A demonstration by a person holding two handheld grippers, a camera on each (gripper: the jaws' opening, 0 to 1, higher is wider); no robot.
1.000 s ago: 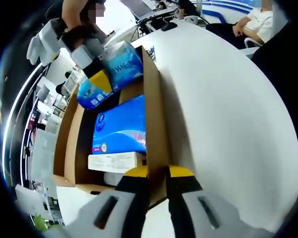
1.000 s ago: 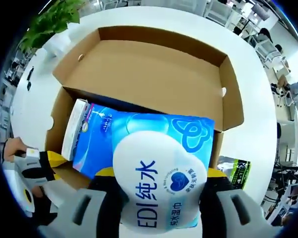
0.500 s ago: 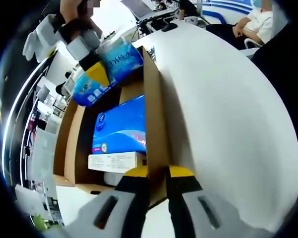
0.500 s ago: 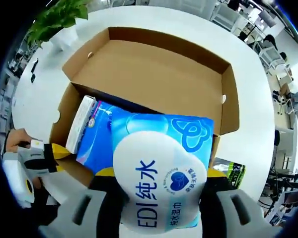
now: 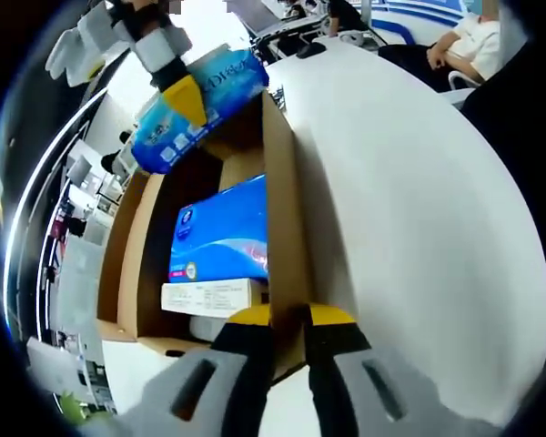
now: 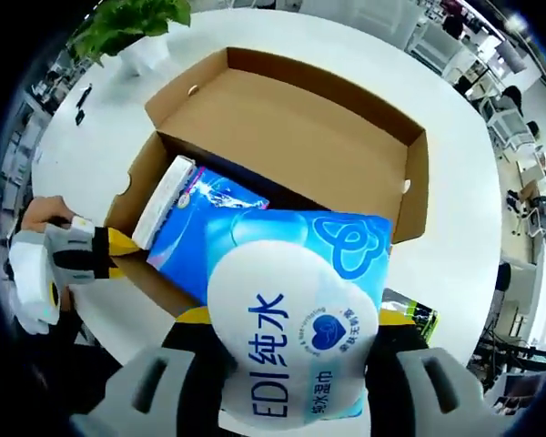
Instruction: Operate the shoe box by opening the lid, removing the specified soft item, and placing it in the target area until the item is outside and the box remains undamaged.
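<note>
Right gripper (image 6: 291, 364) clamps the wipes pack (image 6: 291, 314) clear above the shoe box (image 6: 291, 137) (upper frame); left gripper (image 5: 287, 332) pinches its wall, steadying.

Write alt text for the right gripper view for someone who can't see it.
The right claw grips a blue wet-wipes pack raised above an open cardboard shoe box on a white table. A blue tissue pack lies in the box, the lid is folded back, and the left claw holds the box's near wall.
</note>
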